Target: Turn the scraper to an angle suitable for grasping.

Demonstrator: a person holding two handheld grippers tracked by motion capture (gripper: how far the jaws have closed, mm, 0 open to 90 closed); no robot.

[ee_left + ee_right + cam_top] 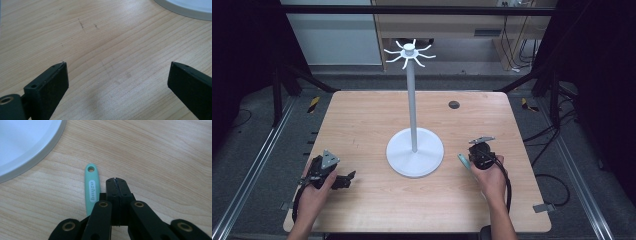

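A white stand rises from the middle of the wooden table (362, 125): a round base (399, 161), a thin pole (412, 100) and a ring of curved hooks (409, 52) on top. A mint-green utensil handle (92, 187) with a hanging hole lies flat on the wood right of the base, also seen as the handle (463, 161) from above. My right gripper (116, 180) is shut just beside it, with nothing visible between the jaws, and the handle's lower end runs under the gripper. My left gripper (117, 67) is open over bare wood, left of the base.
The base rim (185, 7) shows at the upper right of the left gripper view, and the base rim (27, 157) at the upper left of the right gripper view. A dark round cable hole (454, 104) sits near the table's far edge. Black frame posts stand around the table.
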